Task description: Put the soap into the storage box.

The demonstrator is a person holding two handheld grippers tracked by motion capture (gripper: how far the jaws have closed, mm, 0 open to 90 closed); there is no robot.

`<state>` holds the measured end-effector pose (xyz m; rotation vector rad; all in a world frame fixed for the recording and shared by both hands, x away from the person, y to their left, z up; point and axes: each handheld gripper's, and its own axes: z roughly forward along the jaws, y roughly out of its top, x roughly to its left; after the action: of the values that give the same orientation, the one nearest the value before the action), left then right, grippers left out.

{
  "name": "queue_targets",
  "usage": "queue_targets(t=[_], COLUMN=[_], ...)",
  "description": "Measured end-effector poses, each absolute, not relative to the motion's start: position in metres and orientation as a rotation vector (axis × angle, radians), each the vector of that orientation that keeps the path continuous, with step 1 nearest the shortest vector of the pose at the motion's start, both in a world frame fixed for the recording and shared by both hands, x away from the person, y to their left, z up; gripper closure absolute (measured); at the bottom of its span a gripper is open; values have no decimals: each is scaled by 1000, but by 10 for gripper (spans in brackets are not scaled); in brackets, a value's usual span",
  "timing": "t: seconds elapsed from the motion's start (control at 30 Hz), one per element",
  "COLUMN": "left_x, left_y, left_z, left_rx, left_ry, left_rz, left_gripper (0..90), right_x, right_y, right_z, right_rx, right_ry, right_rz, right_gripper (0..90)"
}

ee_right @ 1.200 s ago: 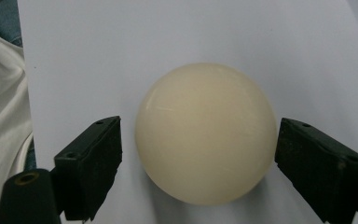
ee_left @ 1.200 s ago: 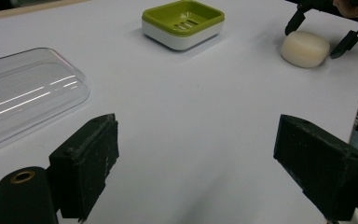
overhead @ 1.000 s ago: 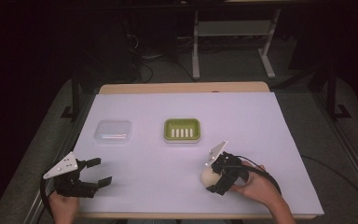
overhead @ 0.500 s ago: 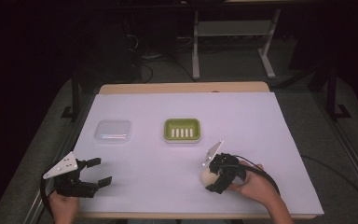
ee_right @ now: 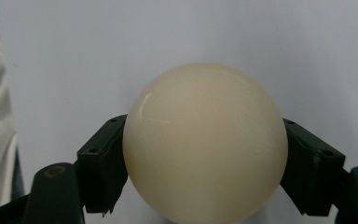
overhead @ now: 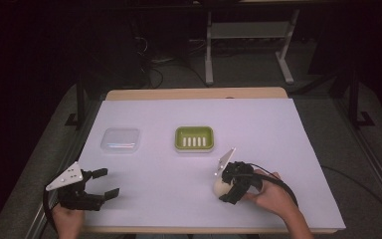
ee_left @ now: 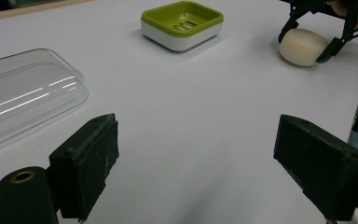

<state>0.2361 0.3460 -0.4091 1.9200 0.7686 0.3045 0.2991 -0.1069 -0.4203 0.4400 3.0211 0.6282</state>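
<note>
Work in hand: a cream soap bar [ee_right: 205,142] is to go, as I judge, into the green soap dish [overhead: 194,138], and the clear lid [overhead: 121,139] probably closes it after.
Right tool [overhead: 226,185]: its jaws are clamped on the soap bar, one on each side; in the right gripper view both pads press the rounded flanks.
Soap bar position: at the near right part of the counter [overhead: 278,134], low and close to the white surface; I cannot tell if it touches it. It is well apart from the dish.
Left tool [overhead: 101,183]: jaws wide apart, holding nothing, near the front left edge of the counter.
Soap dish: in the middle of the counter, with its slotted green insert bare.
Clear lid: flat on the counter, to the left of the dish, not touching it.
Done: the grip on the soap looks secure.
Left to do: carry the soap to the dish, put it in, release; the lid is not yet touched.
</note>
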Motion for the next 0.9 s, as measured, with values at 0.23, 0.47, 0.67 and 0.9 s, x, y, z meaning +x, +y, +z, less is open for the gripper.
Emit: queue_targets(t=[0.23,0.47,0.67,0.9], left_x=[236,237,237,237], left_y=[346,346,345,347], left_z=[-409,-409,-409,-409], left_rx=[1921,1925,1934,1929], left_ry=[768,774,771,776], left_rz=[305,308,314,314], left_gripper=[132,132,132,132], right_x=[306,314,322,331], right_y=[-104,-100,-97,-93], right_z=[-410,-401,-393,-383], right_rx=[440,439,443,441], right_ry=[3012,3011,3001,2992], right_rz=[651,676,694,717], right_gripper=[241,241,241,241])
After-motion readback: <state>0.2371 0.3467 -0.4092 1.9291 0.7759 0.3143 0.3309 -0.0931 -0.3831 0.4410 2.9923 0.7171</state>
